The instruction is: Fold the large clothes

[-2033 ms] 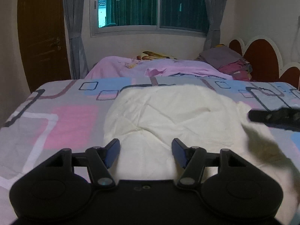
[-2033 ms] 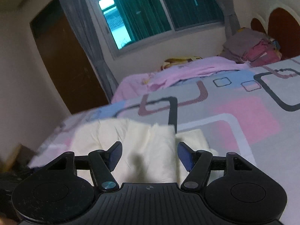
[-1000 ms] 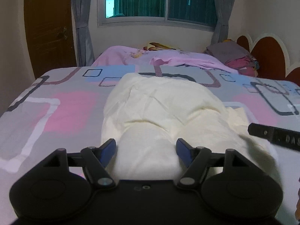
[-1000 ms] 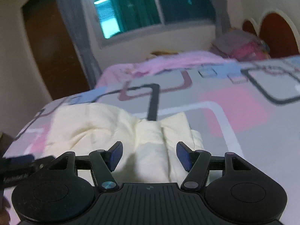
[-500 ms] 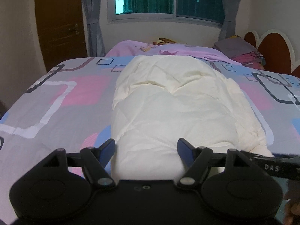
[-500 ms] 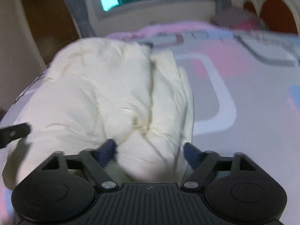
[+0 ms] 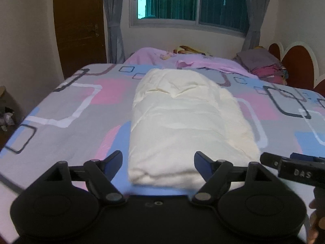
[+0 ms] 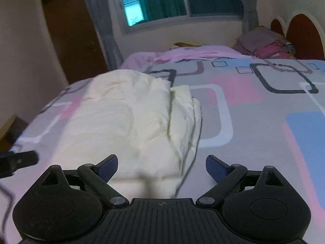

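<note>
A cream-white garment [image 7: 186, 122] lies folded into a long thick bundle on the patterned bed [image 7: 67, 113]. Its near end sits just ahead of my left gripper [image 7: 158, 161], which is open and empty. In the right wrist view the same garment [image 8: 126, 126] lies ahead and to the left. My right gripper [image 8: 161, 165] is open and empty, its left finger over the garment's near end. Each gripper's tip shows at the edge of the other's view, the right one [image 7: 292, 167] and the left one [image 8: 18, 161].
A pink blanket [image 7: 182, 61] is heaped at the bed's far end under the window [image 7: 193, 2]. Folded grey and red clothes [image 7: 262, 65] are stacked by the red headboard [image 7: 294, 65] on the right. A brown door [image 7: 79, 28] stands at the left.
Both grippers have drawn back toward the near edge of the bed. The garment now lies as a longer, flatter folded bundle. The right gripper's view has lifted and steadied.
</note>
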